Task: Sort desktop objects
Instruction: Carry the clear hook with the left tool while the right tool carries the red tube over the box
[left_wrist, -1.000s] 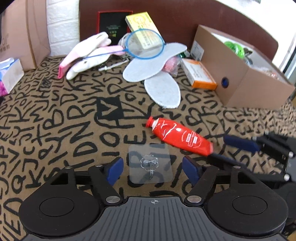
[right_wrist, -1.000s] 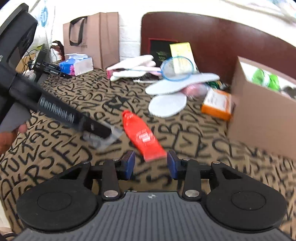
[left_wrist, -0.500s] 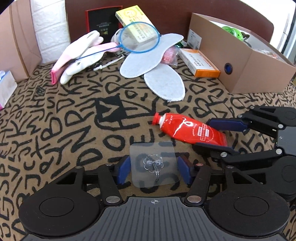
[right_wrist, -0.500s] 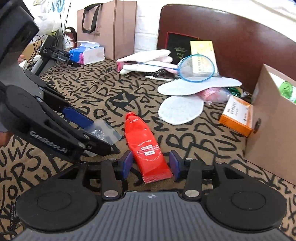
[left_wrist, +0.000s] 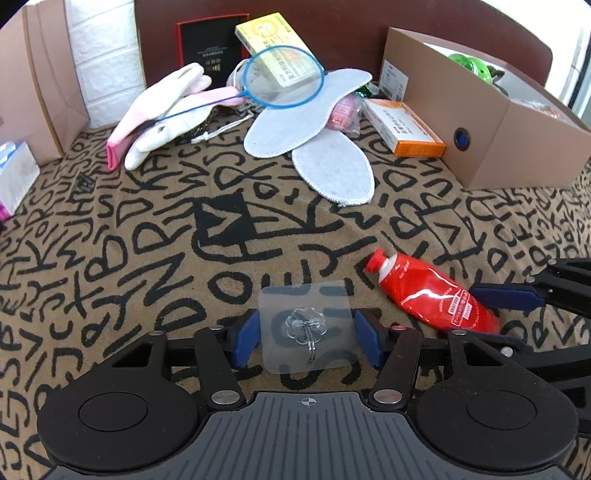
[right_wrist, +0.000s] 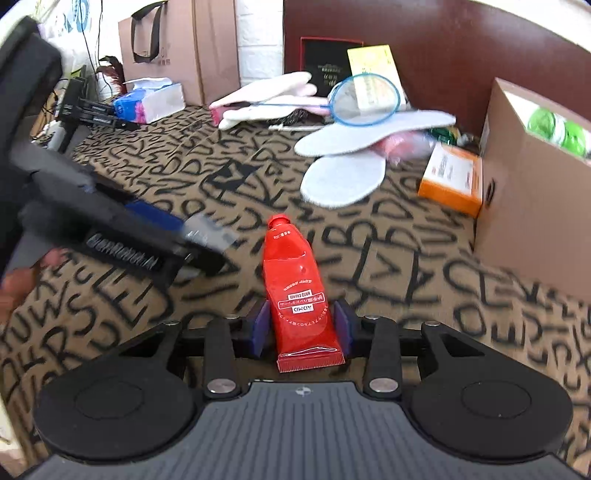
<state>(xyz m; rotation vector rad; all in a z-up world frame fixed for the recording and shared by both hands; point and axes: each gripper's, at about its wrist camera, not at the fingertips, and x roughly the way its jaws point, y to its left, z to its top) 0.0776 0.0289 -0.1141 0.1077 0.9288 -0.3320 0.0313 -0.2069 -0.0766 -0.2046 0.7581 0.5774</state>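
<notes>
Grasp stage, both arms. Left gripper (left_wrist: 306, 338) pinches the clear adhesive hook (left_wrist: 307, 326) by its side edges at 6 o'clock. Right gripper (right_wrist: 301, 328) is pressed onto the crimped end of the red tube (right_wrist: 295, 295), cap pointing to 12 o'clock. Next move, judged: lift and carry to the cardboard box (right_wrist: 532, 192) at 2 o'clock. Patterned cloth (left_wrist: 147, 258) between lies open; insoles (left_wrist: 332, 166) crowd 12 o'clock.

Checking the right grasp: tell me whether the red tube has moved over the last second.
Yes. In the left wrist view the red tube has shifted right, away from the black arrow square, toward the cardboard box.
</notes>
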